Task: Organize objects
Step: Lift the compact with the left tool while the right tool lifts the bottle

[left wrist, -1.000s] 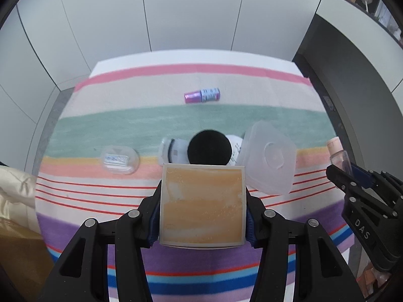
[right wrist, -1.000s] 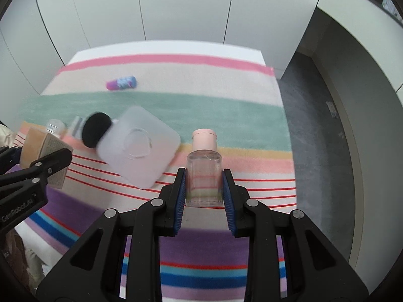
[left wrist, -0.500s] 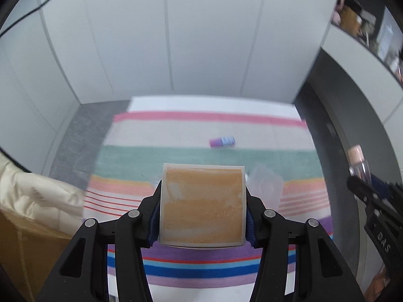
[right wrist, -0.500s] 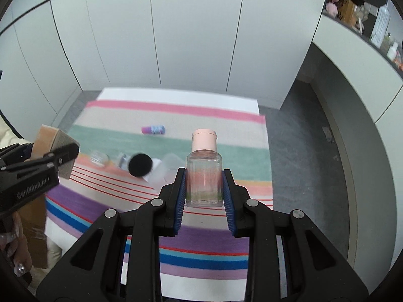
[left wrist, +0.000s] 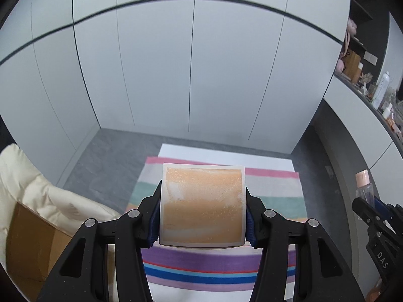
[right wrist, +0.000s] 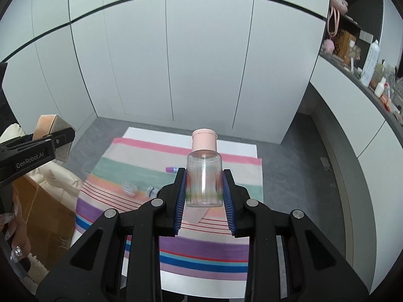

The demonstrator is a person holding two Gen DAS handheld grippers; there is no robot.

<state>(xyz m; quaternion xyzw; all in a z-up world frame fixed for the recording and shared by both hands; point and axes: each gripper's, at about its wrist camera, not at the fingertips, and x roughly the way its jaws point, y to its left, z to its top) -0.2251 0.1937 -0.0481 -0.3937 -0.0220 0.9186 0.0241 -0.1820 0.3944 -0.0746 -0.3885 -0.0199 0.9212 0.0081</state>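
Note:
My left gripper [left wrist: 202, 211] is shut on an orange square box [left wrist: 202, 205] and holds it high above the striped cloth [left wrist: 272, 202]. The box also shows at the far left of the right wrist view [right wrist: 51, 125]. My right gripper [right wrist: 204, 191] is shut on a clear bottle with a pink cap [right wrist: 204, 176], also held high; it shows at the right edge of the left wrist view [left wrist: 364, 188]. On the cloth [right wrist: 121, 161] far below lie a small purple tube [right wrist: 170, 169], a clear round jar [right wrist: 130, 188] and other partly hidden items.
A cardboard box [left wrist: 32, 246] with a cream padded cloth [left wrist: 37, 191] stands left of the table. White cabinet doors [right wrist: 176, 63] rise behind. A shelf with bottles [right wrist: 370, 63] runs along the right. Grey floor [right wrist: 297, 176] surrounds the table.
Both grippers have risen well above the table with the box and the bottle still held. The table and its items now look much smaller and farther.

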